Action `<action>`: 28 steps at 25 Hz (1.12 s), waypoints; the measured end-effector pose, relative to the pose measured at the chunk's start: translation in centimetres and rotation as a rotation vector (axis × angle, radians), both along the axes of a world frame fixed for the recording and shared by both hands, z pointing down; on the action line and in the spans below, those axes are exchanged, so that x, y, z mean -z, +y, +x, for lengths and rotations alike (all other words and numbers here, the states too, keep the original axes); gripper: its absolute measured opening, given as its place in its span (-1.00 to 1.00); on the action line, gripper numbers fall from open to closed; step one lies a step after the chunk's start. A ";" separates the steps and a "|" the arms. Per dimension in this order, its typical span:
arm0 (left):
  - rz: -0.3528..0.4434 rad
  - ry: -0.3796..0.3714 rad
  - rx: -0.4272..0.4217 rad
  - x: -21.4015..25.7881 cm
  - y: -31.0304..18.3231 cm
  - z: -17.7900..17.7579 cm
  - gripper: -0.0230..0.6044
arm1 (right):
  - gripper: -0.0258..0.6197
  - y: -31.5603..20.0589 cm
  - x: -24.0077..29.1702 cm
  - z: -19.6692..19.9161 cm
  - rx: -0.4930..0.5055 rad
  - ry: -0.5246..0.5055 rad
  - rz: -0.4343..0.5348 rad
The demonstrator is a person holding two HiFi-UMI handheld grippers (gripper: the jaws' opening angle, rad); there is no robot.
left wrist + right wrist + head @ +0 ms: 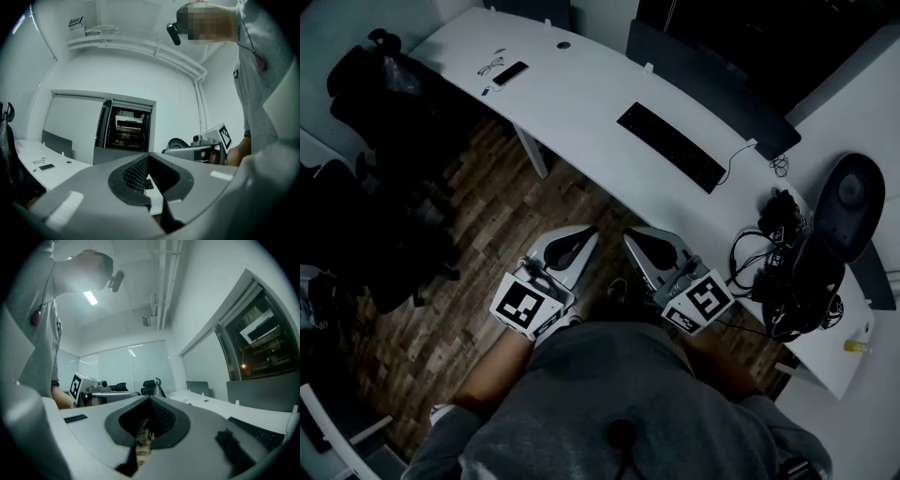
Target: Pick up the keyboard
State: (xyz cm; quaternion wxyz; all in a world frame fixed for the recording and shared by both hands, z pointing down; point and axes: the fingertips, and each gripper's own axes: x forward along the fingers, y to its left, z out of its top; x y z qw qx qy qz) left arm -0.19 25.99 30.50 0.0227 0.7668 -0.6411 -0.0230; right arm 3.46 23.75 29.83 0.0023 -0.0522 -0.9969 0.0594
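A black keyboard (670,146) lies flat on the white curved desk (581,103), with its thin cable trailing off its right end. My left gripper (589,232) and right gripper (630,234) hang side by side over the wooden floor, short of the desk's near edge and below the keyboard in the head view. Both are shut with nothing between their jaws. In the right gripper view the keyboard (258,431) shows low at the right, beyond the closed jaws (150,398). In the left gripper view, a sliver of the keyboard (148,183) shows through the opening behind the closed jaws (149,154).
A phone (510,73) and a pair of glasses (490,66) lie at the desk's far left end. A tangle of black cables (783,272) covers the desk's right part. A black office chair (384,94) stands left of the desk. A grey partition (712,80) runs behind the keyboard.
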 end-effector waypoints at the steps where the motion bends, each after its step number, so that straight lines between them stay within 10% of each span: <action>1: -0.001 -0.003 -0.003 0.0 -0.9 -0.1 -0.91 | -0.88 -0.8 0.0 -0.1 0.001 0.000 -0.005; 28: -0.050 -0.023 -0.092 -1.2 -15.7 -1.3 -0.91 | -0.88 -14.8 -1.8 -1.5 -0.104 0.040 -0.022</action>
